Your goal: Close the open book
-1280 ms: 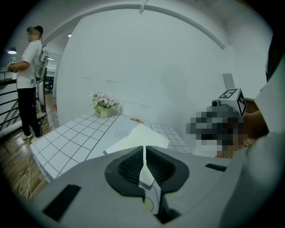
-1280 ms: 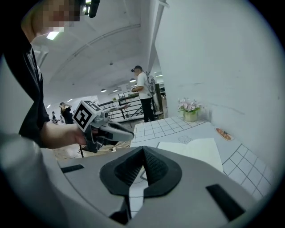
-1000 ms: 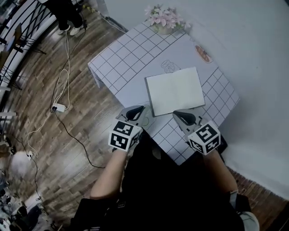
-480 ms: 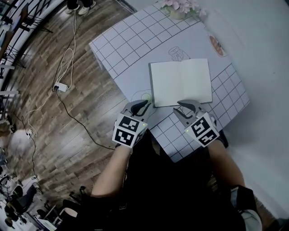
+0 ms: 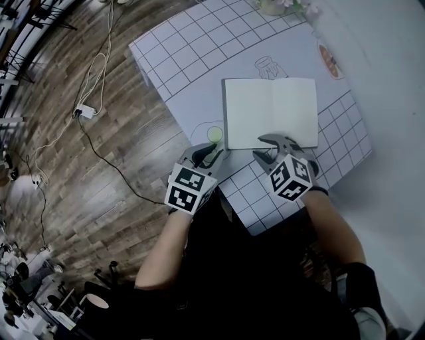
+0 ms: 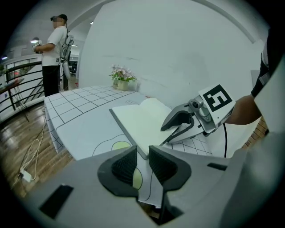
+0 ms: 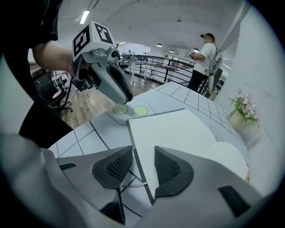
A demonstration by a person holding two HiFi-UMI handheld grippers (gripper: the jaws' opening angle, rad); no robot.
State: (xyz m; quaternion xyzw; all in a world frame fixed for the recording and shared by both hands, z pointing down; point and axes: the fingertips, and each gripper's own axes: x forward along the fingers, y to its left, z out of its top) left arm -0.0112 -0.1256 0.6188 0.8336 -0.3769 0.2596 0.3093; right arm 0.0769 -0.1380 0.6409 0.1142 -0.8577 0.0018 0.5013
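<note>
An open book (image 5: 269,111) with blank white pages lies flat on the grid-patterned table (image 5: 192,46). My right gripper (image 5: 259,146) is at the book's near edge, right of the spine. Its jaws have just been opening; in the right gripper view the book's edge (image 7: 178,129) shows through the gap of the gripper (image 7: 143,167), and the pads do not press on it. My left gripper (image 5: 214,154) hangs by the near left corner of the book (image 6: 142,122). That gripper (image 6: 142,165) is open by a narrow gap, with nothing in it.
Two green circles (image 5: 214,134) are printed on the cloth beside the book's left corner. A flower pot (image 5: 279,5) stands at the table's far end. A cable and power strip (image 5: 86,109) lie on the wooden floor at left. A person (image 6: 55,53) stands far off.
Both grippers have come down toward the near edge of the book. The right gripper has rolled and its jaws have parted. The book lies as before.
</note>
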